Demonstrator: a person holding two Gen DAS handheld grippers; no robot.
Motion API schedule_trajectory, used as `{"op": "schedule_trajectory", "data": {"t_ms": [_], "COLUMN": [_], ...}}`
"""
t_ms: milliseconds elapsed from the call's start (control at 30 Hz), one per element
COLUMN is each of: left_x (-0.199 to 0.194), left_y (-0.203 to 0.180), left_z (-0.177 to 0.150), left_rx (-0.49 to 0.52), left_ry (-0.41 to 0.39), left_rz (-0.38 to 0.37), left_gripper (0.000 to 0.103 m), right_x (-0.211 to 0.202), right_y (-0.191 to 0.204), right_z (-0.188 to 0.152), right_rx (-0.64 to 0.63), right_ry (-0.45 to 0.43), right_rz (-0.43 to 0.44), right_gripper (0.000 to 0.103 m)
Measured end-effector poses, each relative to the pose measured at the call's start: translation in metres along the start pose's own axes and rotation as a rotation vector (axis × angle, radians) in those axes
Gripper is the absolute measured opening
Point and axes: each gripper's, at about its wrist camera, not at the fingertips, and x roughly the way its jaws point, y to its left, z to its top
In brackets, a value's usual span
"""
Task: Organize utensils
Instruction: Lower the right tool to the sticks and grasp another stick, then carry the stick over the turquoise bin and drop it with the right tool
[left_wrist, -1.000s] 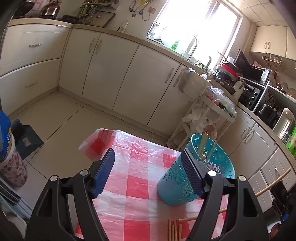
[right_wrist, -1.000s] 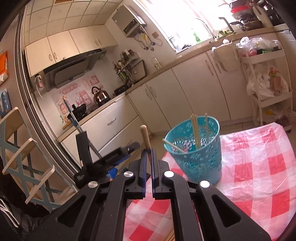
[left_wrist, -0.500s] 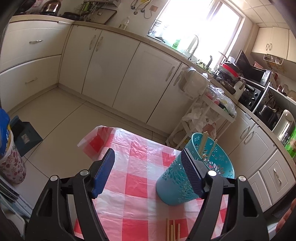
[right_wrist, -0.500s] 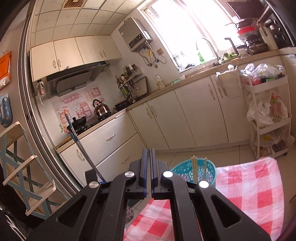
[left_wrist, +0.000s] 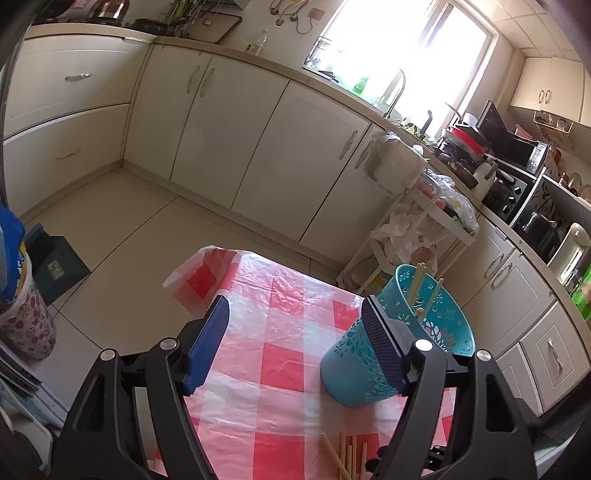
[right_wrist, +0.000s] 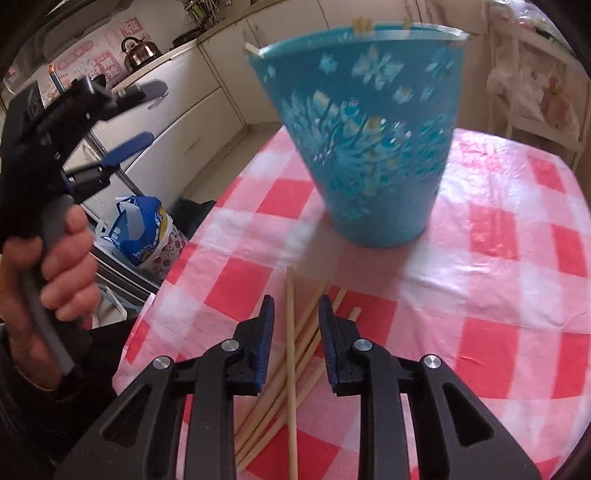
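Checked tablecloth (right_wrist: 480, 258), chopsticks (right_wrist: 291, 332) between parted fingers of right hand-held gripper (right_wrist: 295, 317).

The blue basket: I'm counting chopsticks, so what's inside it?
Inside the blue basket, three chopstick tops rise past the rim. Their lower ends and the basket floor are hidden by its wall.

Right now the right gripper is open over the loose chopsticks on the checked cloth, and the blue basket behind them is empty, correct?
Not quite. The blue basket is not empty: the left wrist view shows chopsticks standing in it. The rest holds: the right gripper is open over the loose chopsticks on the checked cloth.
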Motion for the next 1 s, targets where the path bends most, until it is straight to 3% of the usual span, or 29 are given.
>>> {"op": "schedule_trajectory", "data": {"t_ms": [133, 300, 367, 500, 633, 700, 800, 933, 1000], "left_x": [0.001, 0.002, 0.002, 0.003, 0.003, 0.003, 0.003, 0.004, 0.004], "left_y": [0.002, 0.002, 0.003, 0.004, 0.004, 0.005, 0.004, 0.002, 0.002], "left_z": [0.002, 0.001, 0.001, 0.000, -0.001, -0.001, -0.004, -0.004, -0.004], "left_rx": [-0.018, -0.016, -0.014, -0.017, -0.022, -0.023, -0.020, -0.021, -0.023], "left_ry": [0.007, 0.015, 0.019, 0.025, 0.026, 0.029, 0.033, 0.035, 0.032], "left_rz": [-0.005, -0.004, -0.003, 0.000, 0.000, -0.001, -0.002, 0.000, 0.000], "left_gripper": [0.070, 0.070, 0.070, 0.070, 0.070, 0.070, 0.070, 0.070, 0.070], "right_x": [0.014, 0.044, 0.056, 0.036, -0.017, -0.058, -0.124, -0.182, -0.188], "right_y": [0.015, 0.031, 0.031, 0.028, 0.030, 0.030, 0.030, 0.027, 0.017], "right_z": [0.005, 0.013, 0.011, 0.011, 0.017, 0.032, 0.067, 0.111, 0.127], "right_rx": [-0.102, -0.220, -0.254, -0.240, -0.145, -0.095, -0.061, -0.036, 0.019], "right_ry": [0.008, 0.090, 0.132, 0.076, -0.064, -0.184, -0.411, -0.704, -0.799], "right_rz": [-0.023, -0.078, -0.102, -0.098, 0.009, 0.088, 0.136, 0.060, 0.012], "right_gripper": [0.025, 0.025, 0.010, 0.006, 0.006, 0.006, 0.006, 0.006, 0.006]}}
